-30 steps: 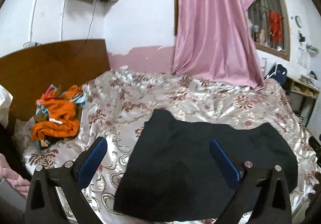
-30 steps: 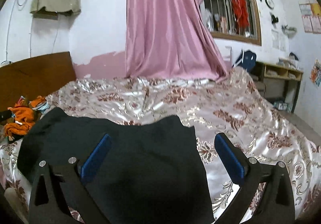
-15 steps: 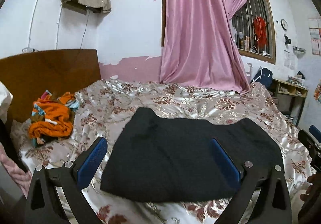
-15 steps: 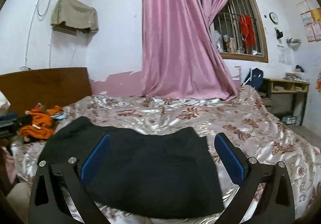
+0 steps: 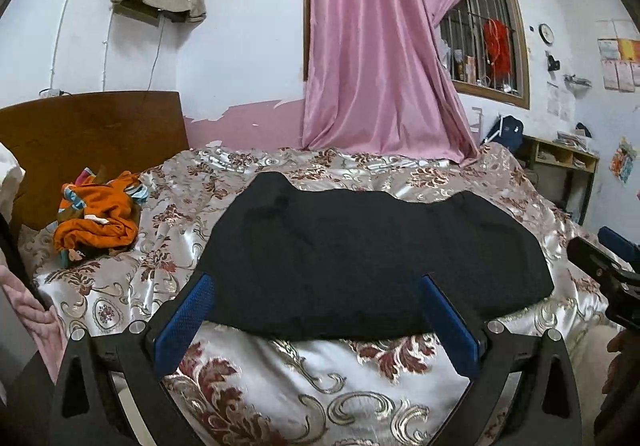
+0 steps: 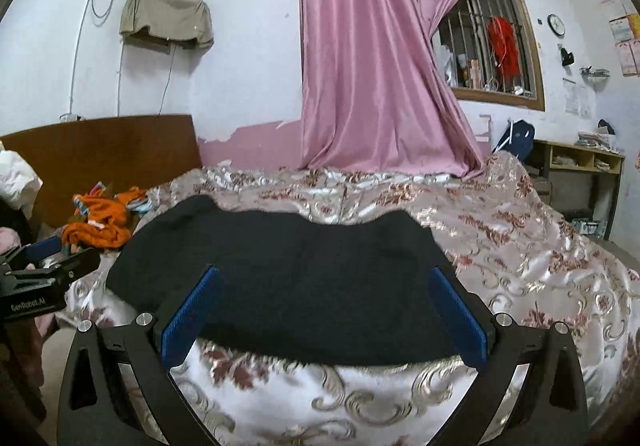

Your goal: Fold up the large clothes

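The folded black garment [image 5: 372, 258] lies flat near the bed's [image 5: 320, 378] front edge — bare bedspread all around. Left gripper [image 5: 316, 320] and right gripper [image 6: 324, 310] hover released, fingers spread wide, empty. Its folds are too dark to read.

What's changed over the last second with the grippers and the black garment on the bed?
Both grippers, left and right, pulled back from the black garment toward the bed's near edge, jaws open and empty throughout. The garment stayed flat on the floral bedspread; the orange clothes pile did not move.
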The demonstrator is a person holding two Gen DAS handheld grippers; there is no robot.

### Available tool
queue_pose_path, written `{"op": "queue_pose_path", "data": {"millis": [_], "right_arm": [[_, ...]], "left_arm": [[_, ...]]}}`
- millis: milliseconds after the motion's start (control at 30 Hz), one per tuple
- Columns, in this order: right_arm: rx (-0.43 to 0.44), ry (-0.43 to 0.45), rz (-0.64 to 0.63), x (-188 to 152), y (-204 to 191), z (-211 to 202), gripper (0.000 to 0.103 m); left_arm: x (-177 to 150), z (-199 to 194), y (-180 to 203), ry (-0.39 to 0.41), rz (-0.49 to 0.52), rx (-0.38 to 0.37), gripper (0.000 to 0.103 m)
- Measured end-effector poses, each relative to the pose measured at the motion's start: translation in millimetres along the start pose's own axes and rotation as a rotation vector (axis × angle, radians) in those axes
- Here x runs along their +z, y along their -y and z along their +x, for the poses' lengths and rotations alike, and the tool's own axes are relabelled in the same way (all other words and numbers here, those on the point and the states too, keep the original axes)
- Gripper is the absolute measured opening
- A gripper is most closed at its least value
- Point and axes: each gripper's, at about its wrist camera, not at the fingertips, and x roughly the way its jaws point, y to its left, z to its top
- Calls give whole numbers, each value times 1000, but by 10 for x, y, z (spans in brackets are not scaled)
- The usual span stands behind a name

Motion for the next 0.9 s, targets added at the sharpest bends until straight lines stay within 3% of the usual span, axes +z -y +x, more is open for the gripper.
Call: {"op": "queue_pose_path", "data": {"millis": [200, 400, 900], "right_arm": [[-11, -21, 11, -133, 13, -93, 101], [-2, -60, -7, -225, 2, -91, 102], [8, -116, -6, -251, -36, -6, 102]], "left_arm": [[-69, -65, -19, -7, -5, -5, 103], [-220, 8, -75, -68, -4, 19, 103], [-239, 39, -107, -81, -17, 25, 103]]}}
